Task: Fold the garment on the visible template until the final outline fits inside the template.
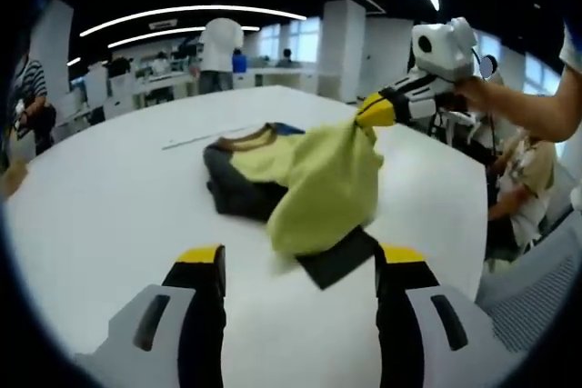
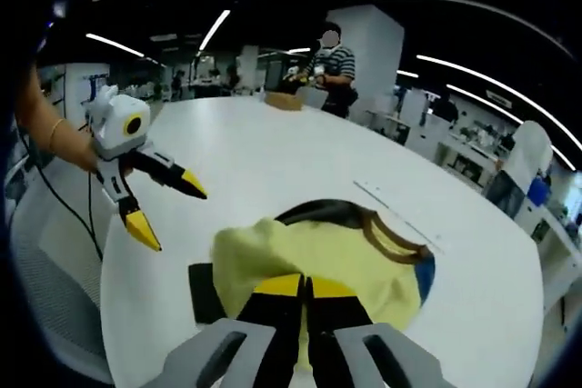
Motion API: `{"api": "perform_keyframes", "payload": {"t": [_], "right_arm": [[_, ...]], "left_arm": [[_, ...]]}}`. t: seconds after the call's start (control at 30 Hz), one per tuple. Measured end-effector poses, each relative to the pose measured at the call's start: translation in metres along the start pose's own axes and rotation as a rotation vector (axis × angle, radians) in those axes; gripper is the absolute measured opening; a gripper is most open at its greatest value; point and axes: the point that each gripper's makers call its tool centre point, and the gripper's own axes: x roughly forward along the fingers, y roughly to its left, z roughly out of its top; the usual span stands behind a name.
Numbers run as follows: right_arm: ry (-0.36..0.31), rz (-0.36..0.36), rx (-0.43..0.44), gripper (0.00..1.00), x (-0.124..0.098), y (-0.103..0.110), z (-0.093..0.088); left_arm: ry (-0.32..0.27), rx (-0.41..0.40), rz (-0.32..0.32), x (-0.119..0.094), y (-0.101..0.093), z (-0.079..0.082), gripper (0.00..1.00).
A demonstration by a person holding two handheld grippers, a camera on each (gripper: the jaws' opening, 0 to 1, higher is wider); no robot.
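my right gripper [image 2: 305, 290] jaws pinch the yellow garment [image 1: 309, 174] at frame centre; left gripper [image 2: 164, 208] spread, empty.
risk: lifted fabric slides off the dark template [image 1: 338, 259], lower centre.

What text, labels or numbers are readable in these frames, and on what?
None readable.
The shirt shows no print or label.
The table carries thin lines only, no writing.
The tools' bodies show no markings.
Background room details are too small and blurred to read.
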Motion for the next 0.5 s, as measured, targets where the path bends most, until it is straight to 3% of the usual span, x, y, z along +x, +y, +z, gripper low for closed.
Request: {"api": "perform_keyframes", "payload": {"t": [0.17,0.5], "right_arm": [[0.002,-0.02,0.015,0.0,-0.007,-0.006,0.001],[0.014,-0.043,0.068,0.0,-0.013,-0.014,-0.003]], "left_arm": [[0.021,-0.011,0.023,0.009,-0.001,-0.004,0.54],[0.091,-0.029,0.032,0.033,-0.024,-0.023,0.46]]}}
